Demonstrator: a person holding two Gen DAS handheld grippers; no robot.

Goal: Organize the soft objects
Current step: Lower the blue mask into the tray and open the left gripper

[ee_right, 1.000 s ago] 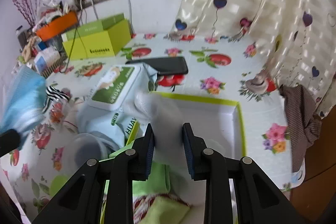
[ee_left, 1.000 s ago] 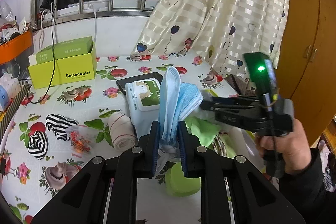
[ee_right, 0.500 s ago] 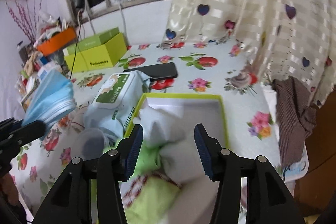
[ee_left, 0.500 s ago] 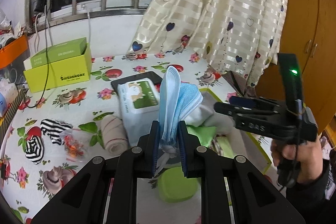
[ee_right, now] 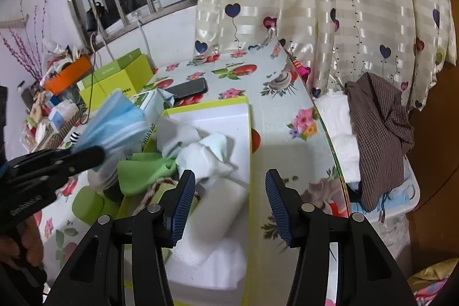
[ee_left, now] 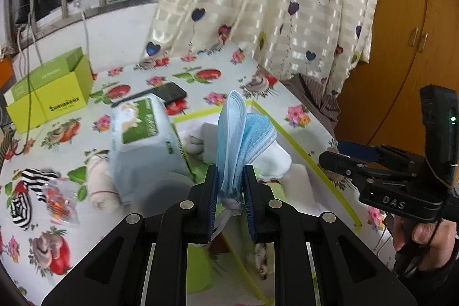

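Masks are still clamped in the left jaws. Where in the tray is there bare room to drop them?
The tray's far end is bare, between its back rim and the white socks. The near part is crowded: green cloth, white towels. The masks sit in the left gripper.

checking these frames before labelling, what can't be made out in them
- Left wrist view: the tray's near part, hidden behind the left gripper and the blue masks it holds.
- Left wrist view: the wipes pack label, blurred.
- Right wrist view: the masks are motion-blurred.
- Right wrist view: the tray's near end, covered by the open right gripper.
- Right wrist view: the clutter at left, too small.
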